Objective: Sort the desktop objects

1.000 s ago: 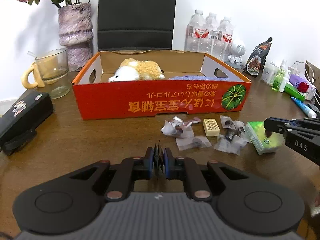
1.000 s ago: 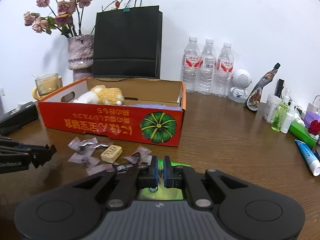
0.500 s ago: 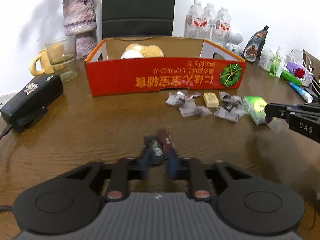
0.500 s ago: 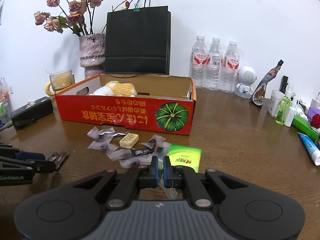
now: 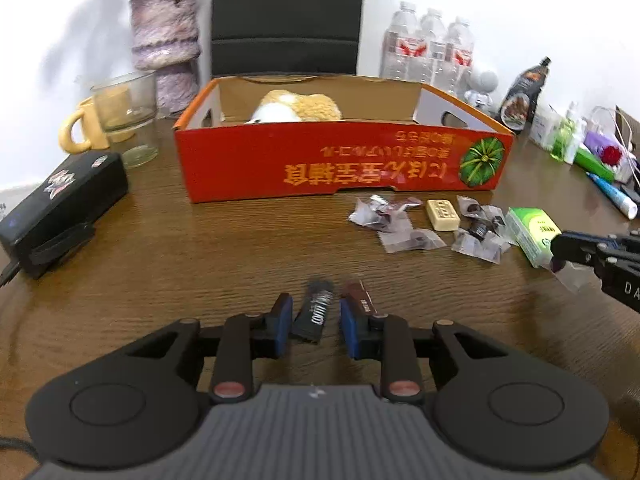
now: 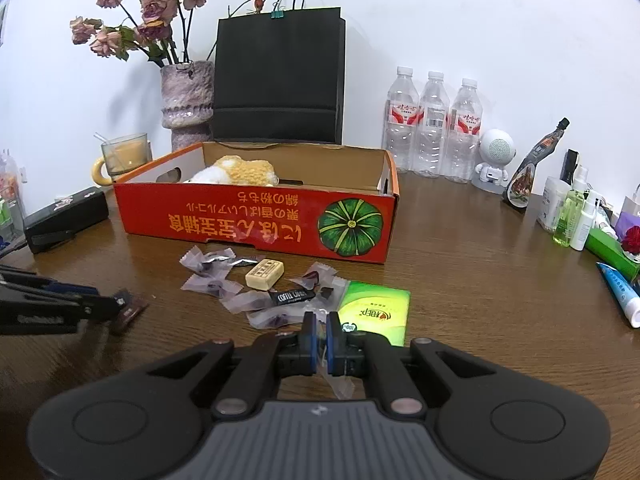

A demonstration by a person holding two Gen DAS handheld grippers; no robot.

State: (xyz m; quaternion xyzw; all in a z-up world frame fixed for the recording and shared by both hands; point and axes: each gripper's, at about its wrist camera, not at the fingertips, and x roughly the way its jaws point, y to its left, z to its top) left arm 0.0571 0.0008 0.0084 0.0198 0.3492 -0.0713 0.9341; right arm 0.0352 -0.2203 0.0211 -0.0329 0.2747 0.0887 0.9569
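Right tool (image 6: 320, 334) pinching crinkly clear wrapper (image 6: 340, 384)

You face a plain white wall (image 6: 480, 20) filling the upper half of both views, evenly lit, with soft grey shadows at upper left behind the vase (image 6: 187, 100) of dried flowers (image 6: 148, 12). Below it, a dark brown wood-grain tabletop (image 6: 460, 272) spans the lower frame. A black paper bag (image 6: 279, 76) leans against the wall at top centre.

Black left claw (image 5: 312, 326), blue pads, copper screws, ribbed grey body, round side discs
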